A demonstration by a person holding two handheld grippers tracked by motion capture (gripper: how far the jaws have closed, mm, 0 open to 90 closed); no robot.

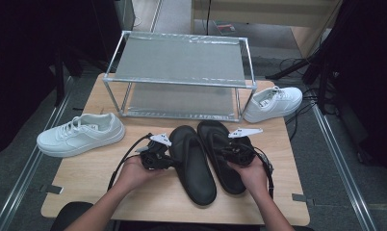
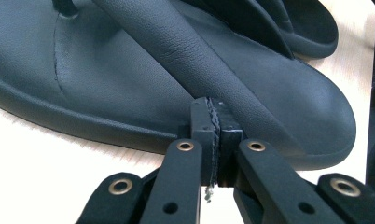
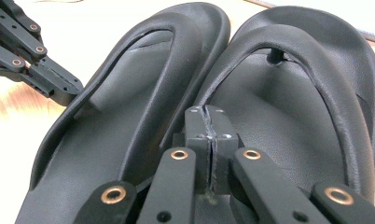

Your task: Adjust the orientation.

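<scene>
Two black flip-flops lie side by side at the table's front middle, the left flip-flop (image 1: 194,166) and the right flip-flop (image 1: 215,137). My left gripper (image 1: 174,161) is shut, its tips against the left flip-flop's outer edge where the strap (image 2: 176,51) meets the sole (image 2: 83,88); nothing sits between the pads. My right gripper (image 1: 225,153) is shut too, hovering over the right flip-flop (image 3: 288,116) beside its inner strap, pads pressed together. In the right gripper view the left gripper (image 3: 66,95) touches the left flip-flop (image 3: 115,140).
A metal two-tier rack (image 1: 182,72) stands at the back of the wooden table (image 1: 100,168). One white sneaker (image 1: 81,134) lies at the left edge, another white sneaker (image 1: 273,102) at the back right. Cables trail from both grippers.
</scene>
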